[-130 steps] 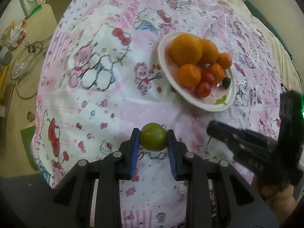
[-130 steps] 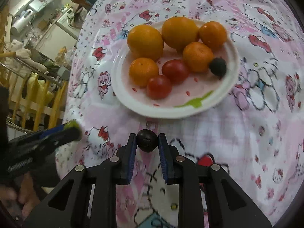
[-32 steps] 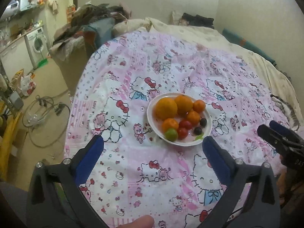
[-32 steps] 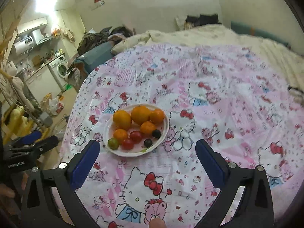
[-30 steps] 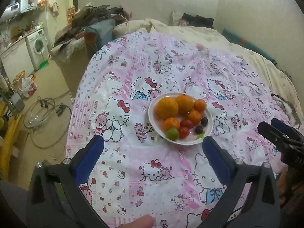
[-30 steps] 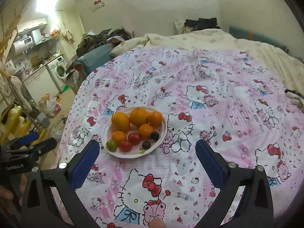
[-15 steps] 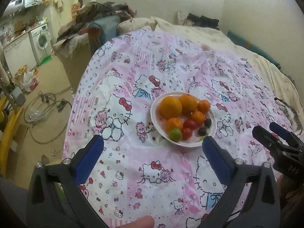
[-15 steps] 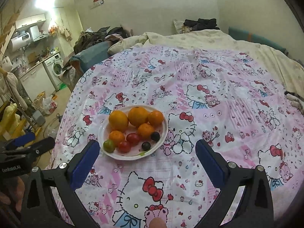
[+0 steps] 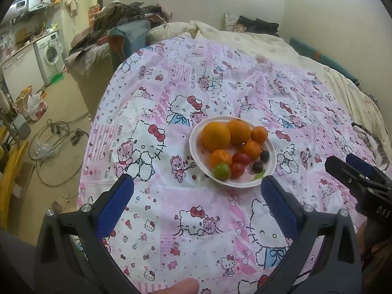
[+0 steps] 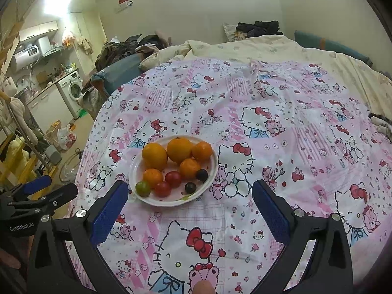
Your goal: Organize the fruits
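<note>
A white plate point(image 9: 193, 144) point(image 10: 213, 171) sits on the pink cartoon-cat bedsheet and holds several oranges point(image 9: 215, 136) point(image 10: 154, 155), two red tomatoes point(image 9: 241, 158) point(image 10: 172, 178), a green fruit point(image 9: 222, 170) point(image 10: 143, 188) and two dark plums point(image 9: 257, 166) point(image 10: 190, 187). My left gripper point(image 9: 196, 191) is wide open and empty, held back above the sheet in front of the plate. My right gripper point(image 10: 189, 198) is also wide open and empty, just near of the plate. Each gripper shows in the other's view, the right one point(image 9: 355, 176) and the left one point(image 10: 41, 196).
The bedsheet point(image 9: 220, 93) covers a bed with a cream duvet point(image 10: 269, 46) behind. The bed's left edge drops to a floor with cables point(image 9: 56, 137), bags and a washing machine point(image 9: 50, 54). A clothes pile point(image 9: 117, 19) lies at the bed's far left.
Earlier the left gripper held the green fruit and the right a dark plum; both fruits now lie on the plate. Both grippers have opened wide and drawn back; lately they edge slightly closer.
</note>
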Demonstrator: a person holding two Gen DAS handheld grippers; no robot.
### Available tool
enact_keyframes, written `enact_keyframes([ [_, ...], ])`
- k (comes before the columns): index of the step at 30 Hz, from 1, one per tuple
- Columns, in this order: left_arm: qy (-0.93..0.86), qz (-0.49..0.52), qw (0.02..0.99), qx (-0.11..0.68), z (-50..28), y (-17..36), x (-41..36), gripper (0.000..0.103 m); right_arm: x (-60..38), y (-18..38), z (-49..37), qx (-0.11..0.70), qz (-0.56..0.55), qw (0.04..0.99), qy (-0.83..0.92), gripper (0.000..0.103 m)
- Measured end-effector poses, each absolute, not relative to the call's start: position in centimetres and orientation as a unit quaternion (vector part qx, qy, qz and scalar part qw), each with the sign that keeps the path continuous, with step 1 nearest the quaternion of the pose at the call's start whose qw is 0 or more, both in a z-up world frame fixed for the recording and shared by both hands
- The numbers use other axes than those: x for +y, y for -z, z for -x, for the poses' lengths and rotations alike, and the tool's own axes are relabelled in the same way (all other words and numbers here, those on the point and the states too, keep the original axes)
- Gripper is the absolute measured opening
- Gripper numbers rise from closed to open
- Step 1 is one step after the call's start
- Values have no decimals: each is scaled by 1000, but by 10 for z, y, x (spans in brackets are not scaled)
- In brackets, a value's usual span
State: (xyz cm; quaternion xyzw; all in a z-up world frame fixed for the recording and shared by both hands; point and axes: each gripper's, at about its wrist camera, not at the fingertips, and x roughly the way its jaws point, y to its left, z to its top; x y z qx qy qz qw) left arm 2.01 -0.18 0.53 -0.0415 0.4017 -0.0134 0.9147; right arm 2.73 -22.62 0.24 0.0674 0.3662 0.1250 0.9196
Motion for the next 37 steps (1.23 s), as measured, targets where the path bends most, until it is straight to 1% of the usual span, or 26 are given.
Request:
enact_keyframes([
  [37, 0, 53, 915, 400, -22, -6, 8, 102, -216, -1, -25, 367, -56, 919, -130, 103],
])
